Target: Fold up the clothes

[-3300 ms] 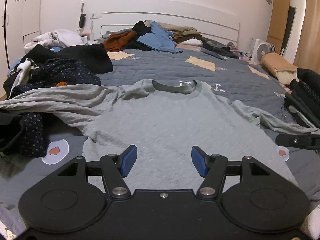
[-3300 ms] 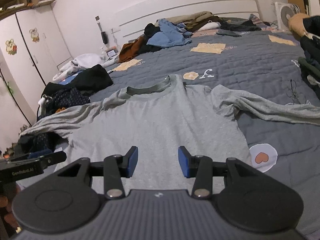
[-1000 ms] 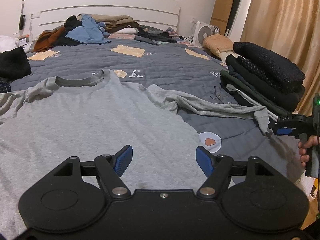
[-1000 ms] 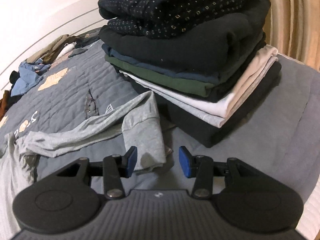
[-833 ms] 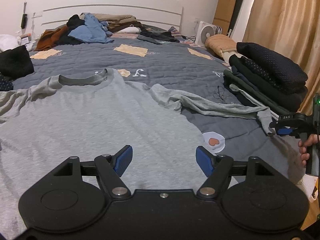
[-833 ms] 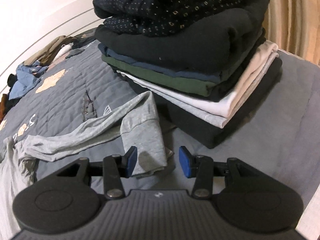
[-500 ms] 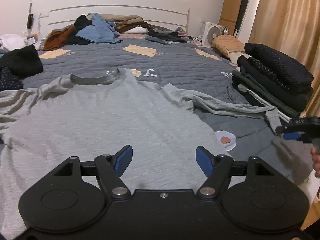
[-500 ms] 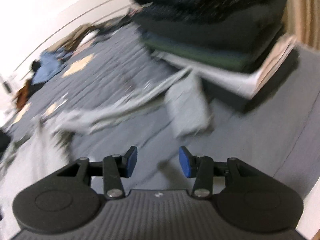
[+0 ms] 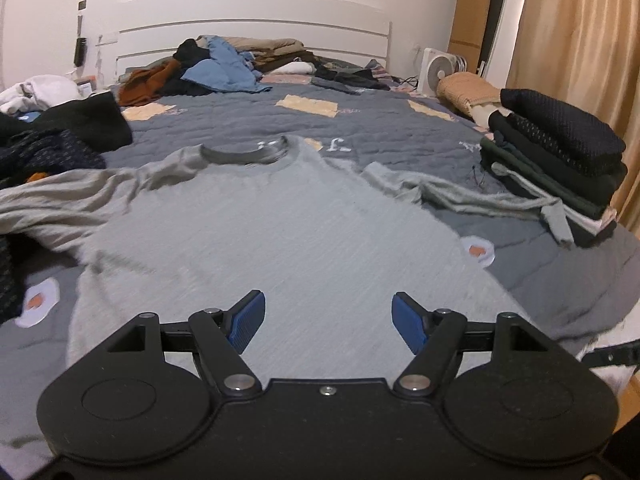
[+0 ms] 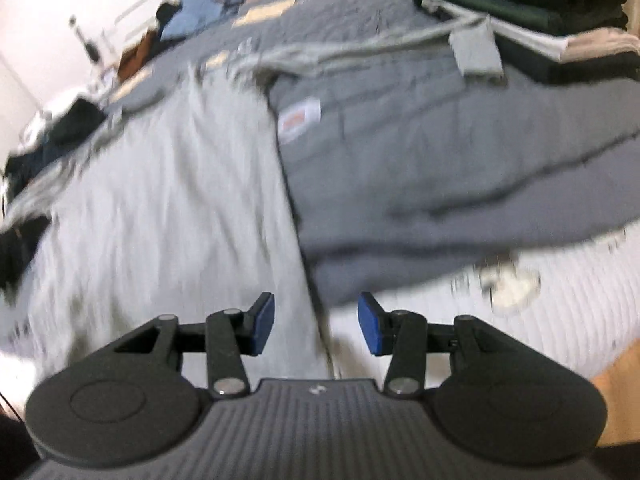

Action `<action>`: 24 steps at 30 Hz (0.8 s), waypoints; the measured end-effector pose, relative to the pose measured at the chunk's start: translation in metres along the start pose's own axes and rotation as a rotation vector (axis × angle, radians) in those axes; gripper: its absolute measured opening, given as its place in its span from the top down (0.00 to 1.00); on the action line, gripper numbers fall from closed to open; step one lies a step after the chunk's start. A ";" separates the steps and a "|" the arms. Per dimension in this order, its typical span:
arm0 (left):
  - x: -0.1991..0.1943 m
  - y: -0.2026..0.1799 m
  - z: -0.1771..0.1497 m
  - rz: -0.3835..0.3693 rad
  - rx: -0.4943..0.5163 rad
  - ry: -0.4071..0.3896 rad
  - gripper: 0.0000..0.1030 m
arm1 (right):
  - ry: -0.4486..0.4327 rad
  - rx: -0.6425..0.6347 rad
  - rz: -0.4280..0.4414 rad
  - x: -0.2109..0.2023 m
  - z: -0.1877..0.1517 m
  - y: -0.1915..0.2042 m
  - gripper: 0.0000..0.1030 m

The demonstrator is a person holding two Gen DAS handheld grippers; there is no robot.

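Grey long-sleeve shirt (image 9: 280,232) is laid flat, front down, on the bed (image 9: 400,132), collar at the far end from both tools and sleeves spread out to either side. My read: that's the prep layout, body smoothed so the sides and sleeves can be folded in.

Folded stack (image 9: 560,156) sits far right of the left tool, on the bed edge; the shirt's right cuff (image 9: 558,220) ends just against its base. Looks like the done pile, parked clear of the work area. Unsorted heap (image 9: 216,68) is far ahead by the headboard, more dark clothes (image 9: 48,144) off to the left.

Left tool (image 9: 328,318): jaws well apart, nothing between them, hanging over the shirt's lower body, no contact visible.

Right tool (image 10: 316,322): jaws partly open, empty. Shirt's right side edge (image 10: 288,184) runs straight ahead between the pads and beyond, but the pads don't press on it. View is motion-blurred, so can't tell how close it is to the fabric.

Judgement: nothing gripped yet; fold not started.
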State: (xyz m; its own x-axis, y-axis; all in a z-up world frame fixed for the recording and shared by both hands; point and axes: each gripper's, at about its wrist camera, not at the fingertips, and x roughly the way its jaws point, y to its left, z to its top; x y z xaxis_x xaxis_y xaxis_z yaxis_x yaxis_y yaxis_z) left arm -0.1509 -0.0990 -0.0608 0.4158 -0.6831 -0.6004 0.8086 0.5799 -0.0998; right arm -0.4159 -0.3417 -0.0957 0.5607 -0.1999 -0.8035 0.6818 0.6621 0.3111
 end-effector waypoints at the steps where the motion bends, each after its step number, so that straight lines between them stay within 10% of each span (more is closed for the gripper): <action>1: -0.005 0.005 -0.004 0.003 -0.003 0.004 0.33 | 0.014 -0.002 0.010 0.001 -0.007 0.000 0.56; 24: -0.102 0.124 -0.117 0.184 -0.170 0.264 0.34 | 0.079 -0.034 0.028 0.012 -0.053 0.013 0.57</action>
State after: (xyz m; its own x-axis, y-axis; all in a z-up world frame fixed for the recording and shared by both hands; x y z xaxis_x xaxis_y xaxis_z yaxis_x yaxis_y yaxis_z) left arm -0.1412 0.0946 -0.1047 0.4080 -0.4352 -0.8026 0.6401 0.7632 -0.0885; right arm -0.4252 -0.2977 -0.1279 0.5398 -0.1246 -0.8325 0.6493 0.6910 0.3176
